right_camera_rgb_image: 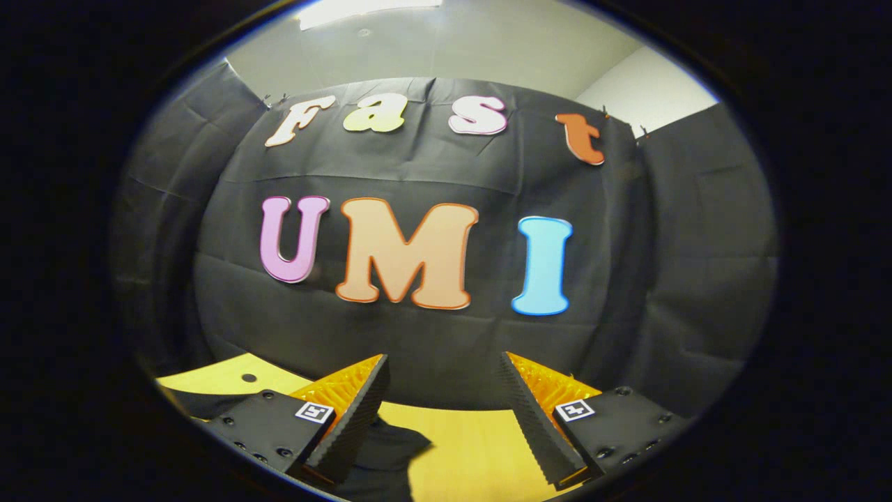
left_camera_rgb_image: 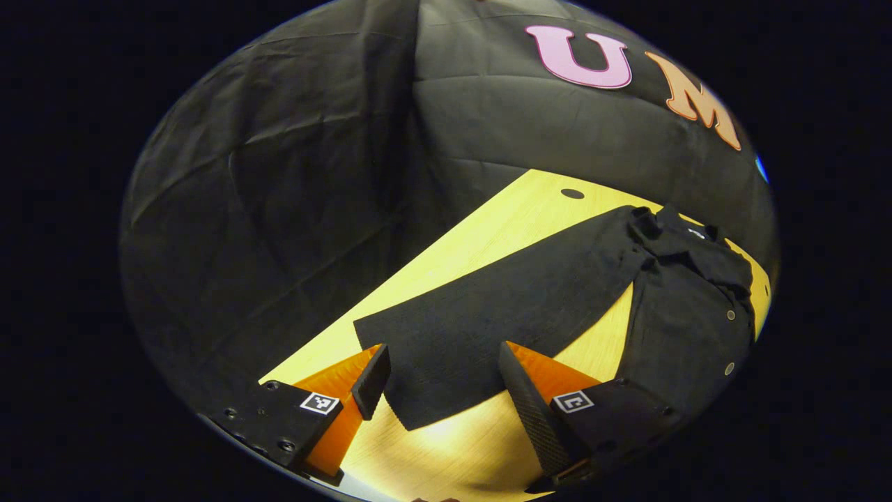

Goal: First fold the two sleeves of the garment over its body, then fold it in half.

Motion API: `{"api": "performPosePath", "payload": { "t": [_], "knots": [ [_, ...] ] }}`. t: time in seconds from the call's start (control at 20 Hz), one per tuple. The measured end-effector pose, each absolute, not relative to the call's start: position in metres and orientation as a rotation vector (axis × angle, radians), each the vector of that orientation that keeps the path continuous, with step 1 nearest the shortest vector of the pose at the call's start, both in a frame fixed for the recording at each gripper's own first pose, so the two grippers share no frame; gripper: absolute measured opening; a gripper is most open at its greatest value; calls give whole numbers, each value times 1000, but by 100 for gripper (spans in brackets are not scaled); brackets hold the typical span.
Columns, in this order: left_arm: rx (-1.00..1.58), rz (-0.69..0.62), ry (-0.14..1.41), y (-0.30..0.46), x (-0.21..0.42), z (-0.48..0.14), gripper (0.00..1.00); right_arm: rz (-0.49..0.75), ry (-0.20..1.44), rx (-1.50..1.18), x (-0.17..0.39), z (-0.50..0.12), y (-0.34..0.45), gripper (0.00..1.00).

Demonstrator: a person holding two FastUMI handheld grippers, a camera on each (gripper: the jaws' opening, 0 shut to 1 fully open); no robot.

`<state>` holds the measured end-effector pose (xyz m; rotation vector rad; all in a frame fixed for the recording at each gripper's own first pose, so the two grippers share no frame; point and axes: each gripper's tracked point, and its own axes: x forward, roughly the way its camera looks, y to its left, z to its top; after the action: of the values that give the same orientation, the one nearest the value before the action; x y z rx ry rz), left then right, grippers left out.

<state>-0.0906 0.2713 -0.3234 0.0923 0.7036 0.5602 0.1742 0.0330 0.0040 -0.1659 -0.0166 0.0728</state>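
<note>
1. Wall [right_camera_rgb_image: 432, 348]: the black booth cloth takes up most of both views. In the right gripper view it hangs creased behind the table, with a strip of pale ceiling [right_camera_rgb_image: 446, 42] above it.
2. Table [left_camera_rgb_image: 481, 237]: yellow wood top. In the left gripper view it runs diagonally from lower left up to the right, with a small dark hole [left_camera_rgb_image: 572, 194] near its far edge. The right gripper view catches just a low band of it at the bottom, with the same kind of hole at far left.
3. Garment [left_camera_rgb_image: 683, 328]: dark, lying flat on the table. Its body sits at the right of the left gripper view, with a couple of small pale buttons down it and the collar bunched up at the top. It looks unfolded so far.
4. Sleeve [left_camera_rgb_image: 502, 307]: one long sleeve is stretched straight out from the body toward the lower left, flat on the wood, and its cuff end reaches down between the fingers of the left gripper. In the right gripper view a dark bit of cloth pokes up at the bottom edge by the near finger; can't tell which part of the garment it is.
5. Left gripper [left_camera_rgb_image: 446, 383]: fingers spread wide, hovering over the cuff end, nothing pinched between them.
6. Right gripper [right_camera_rgb_image: 446, 390]: also wide apart and holding nothing, pointed mostly at the wall, above the table's near part.
</note>
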Motion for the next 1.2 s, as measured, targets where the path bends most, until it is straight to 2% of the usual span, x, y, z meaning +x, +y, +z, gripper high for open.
{"api": "performPosePath", "payload": {
  "t": [0.35, 0.6, 0.7, 0.75, 0.8, 0.85, 0.9, 0.95, 1.1, 1.2],
  "knots": [
    [65, 600, 737, 280, -98, -343, 97, -73, -36, -211, 152, 19, -33, 98],
    [48, 595, 678, 278, -101, -344, 98, -65, 30, -211, 126, -8, -40, 100],
    [62, 559, 673, 270, -97, -347, 93, -60, 50, -197, 123, -13, -40, 100],
    [76, 540, 677, 265, -91, -350, 80, -55, 62, -185, 120, -19, -40, 98],
    [87, 530, 678, 258, -84, -357, 75, -52, 74, -174, 117, -23, -40, 100],
    [90, 524, 679, 253, -79, -360, 62, -54, 85, -161, 116, -26, -42, 100],
    [92, 529, 676, 253, -82, -357, 58, -57, 93, -147, 115, -29, -45, 100],
    [88, 540, 671, 252, -81, -356, 48, -62, 94, -134, 114, -29, -47, 98],
    [28, 544, 643, 246, -78, -352, 38, -78, 90, -94, 109, -26, -55, 98],
    [-35, 554, 600, 240, -75, -347, 13, -92, 83, -77, 105, -23, -62, 99]
  ]
}}
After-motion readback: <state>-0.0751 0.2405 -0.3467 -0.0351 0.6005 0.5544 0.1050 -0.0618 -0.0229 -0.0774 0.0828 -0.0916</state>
